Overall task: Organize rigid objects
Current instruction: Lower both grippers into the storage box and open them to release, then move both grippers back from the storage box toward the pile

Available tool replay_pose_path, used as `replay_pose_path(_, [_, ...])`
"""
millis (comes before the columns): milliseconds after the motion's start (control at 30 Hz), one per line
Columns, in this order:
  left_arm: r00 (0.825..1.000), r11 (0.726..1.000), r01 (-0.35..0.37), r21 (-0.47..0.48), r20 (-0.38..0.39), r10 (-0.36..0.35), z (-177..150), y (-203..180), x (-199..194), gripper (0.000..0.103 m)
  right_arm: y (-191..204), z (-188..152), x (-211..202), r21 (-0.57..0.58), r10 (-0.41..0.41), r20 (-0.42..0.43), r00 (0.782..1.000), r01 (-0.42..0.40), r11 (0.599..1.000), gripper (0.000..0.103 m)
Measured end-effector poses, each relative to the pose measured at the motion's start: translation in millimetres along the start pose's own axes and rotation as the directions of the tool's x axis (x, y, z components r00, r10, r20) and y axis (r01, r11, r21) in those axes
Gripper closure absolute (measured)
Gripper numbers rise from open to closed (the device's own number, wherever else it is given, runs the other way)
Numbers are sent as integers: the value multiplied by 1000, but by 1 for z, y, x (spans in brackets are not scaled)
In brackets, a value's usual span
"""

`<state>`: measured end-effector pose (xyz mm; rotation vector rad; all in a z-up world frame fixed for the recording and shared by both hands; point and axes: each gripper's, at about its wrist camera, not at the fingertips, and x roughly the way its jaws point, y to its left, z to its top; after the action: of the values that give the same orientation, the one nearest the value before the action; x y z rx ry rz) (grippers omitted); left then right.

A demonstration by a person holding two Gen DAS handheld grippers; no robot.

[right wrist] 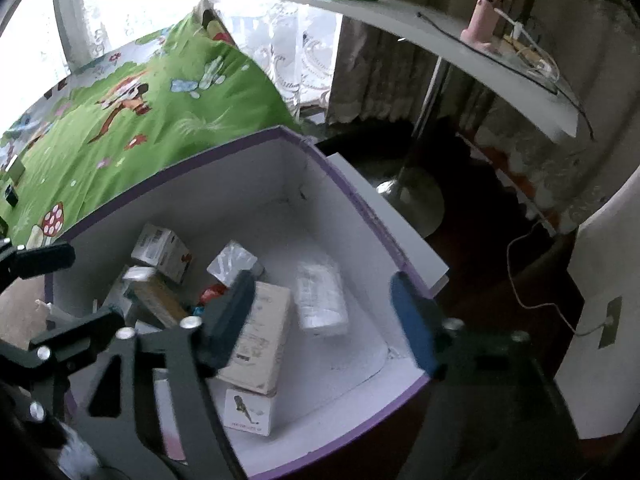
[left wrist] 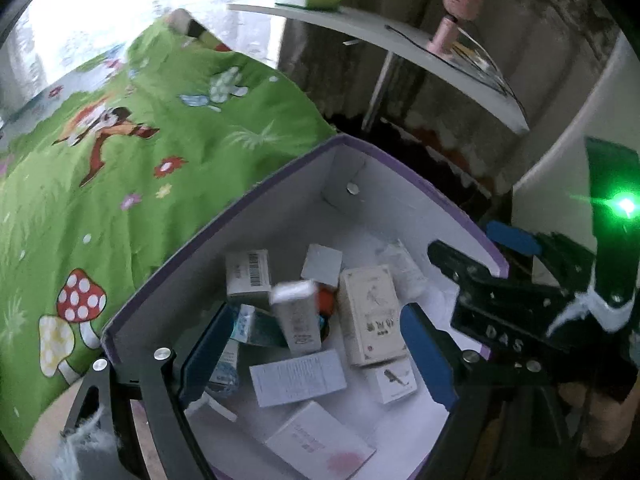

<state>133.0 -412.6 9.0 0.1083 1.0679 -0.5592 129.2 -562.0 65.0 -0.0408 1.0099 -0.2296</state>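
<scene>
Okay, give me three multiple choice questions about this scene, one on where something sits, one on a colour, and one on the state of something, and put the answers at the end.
1. Where does the pink fan stand?
A. on the white shelf
B. inside the storage box
C. on the green bedspread

2. What colour is the rim of the storage box?
A. red
B. purple
C. yellow

3. How does the right gripper stand over the box?
A. shut on a carton
B. open, holding nothing
C. shut with nothing in it

Answers:
1 A: its base rests on the curved white shelf, beside a cable.
2 B: a purple edge runs along the top of the box's white walls.
3 B: its blue pads stand well apart above the box, and no pad presses on the small cartons below.
</scene>
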Motion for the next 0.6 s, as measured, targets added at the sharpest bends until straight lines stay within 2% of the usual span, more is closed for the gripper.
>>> replay_pose_path(100, [1000, 1000, 20, -20, 23, -20, -2, 3, -6, 17, 0, 1, -3, 2, 5, 6, 1000, -5, 1000, 25])
replay_pose_path(167, [999, 1000, 13, -21, 36, -12, -2, 5, -10, 17, 0, 2, -5, 9, 0, 17, 1000, 0, 1000, 20])
replay_pose_path(300, [997, 998, -61, -16, 50, 62, -3, 12, -20, 17, 3, 5, -9, 15, -11, 27, 1000, 11, 1000, 16])
replay_pose_path(433, [992, 995, -78, -54, 99, 83, -10, 27, -38, 17, 14, 8, -17, -8, -42, 55, 998, 43, 999, 16])
replay_pose_path(500, [990, 994, -79, -72, 109, 87, -14, 33, -44, 17, 17, 9, -23, 0, -37, 82, 996, 37, 999, 15])
replay_pose_path(600, [983, 987, -124, -104, 120, 136, -20, 44, -54, 17, 26, 10, -30, 2, 3, 102, 995, -3, 1000, 12])
